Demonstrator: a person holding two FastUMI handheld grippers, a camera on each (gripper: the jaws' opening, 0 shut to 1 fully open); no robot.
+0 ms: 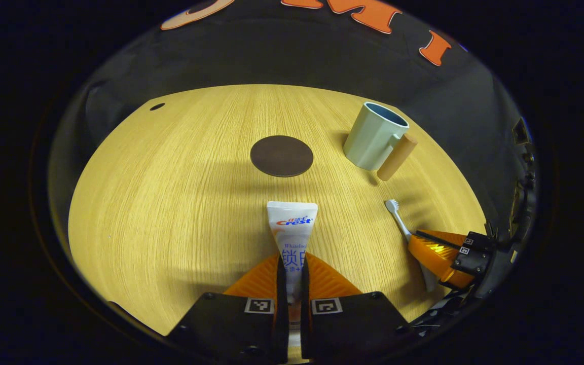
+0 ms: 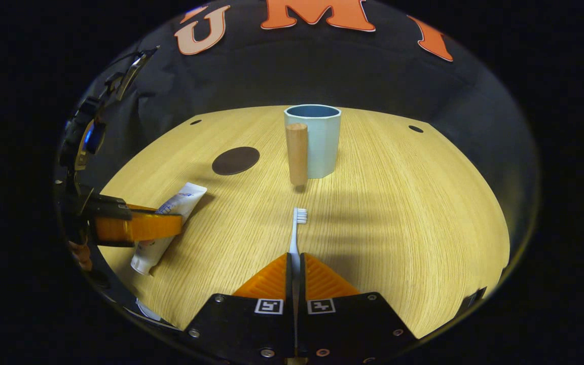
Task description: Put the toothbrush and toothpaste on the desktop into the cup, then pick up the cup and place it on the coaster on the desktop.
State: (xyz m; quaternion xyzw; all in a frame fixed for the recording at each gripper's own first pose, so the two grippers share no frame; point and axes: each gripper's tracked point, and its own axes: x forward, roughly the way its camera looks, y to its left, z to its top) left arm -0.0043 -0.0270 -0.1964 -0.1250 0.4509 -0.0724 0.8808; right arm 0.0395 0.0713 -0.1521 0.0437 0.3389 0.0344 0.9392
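Note:
My left gripper (image 1: 292, 263) is shut on a white toothpaste tube (image 1: 292, 228), whose flat end points away from me over the wooden desktop (image 1: 170, 203). My right gripper (image 2: 295, 263) is shut on the handle of a white toothbrush (image 2: 297, 228), bristle head forward. A pale blue cup (image 2: 315, 144) with a wooden peg handle stands upright just beyond the brush; in the left gripper view the cup (image 1: 373, 137) is at the far right. A dark round coaster (image 1: 282, 155) lies flat beyond the tube, left of the cup, and the coaster (image 2: 235, 160) lies bare in the right gripper view too.
The other gripper (image 1: 444, 258) shows at the right edge of the left gripper view, holding the toothbrush (image 1: 396, 213). In the right gripper view the left gripper (image 2: 135, 225) sits at the left with the toothpaste tube (image 2: 170, 223). Small holes (image 2: 415, 129) mark the desktop's far corners.

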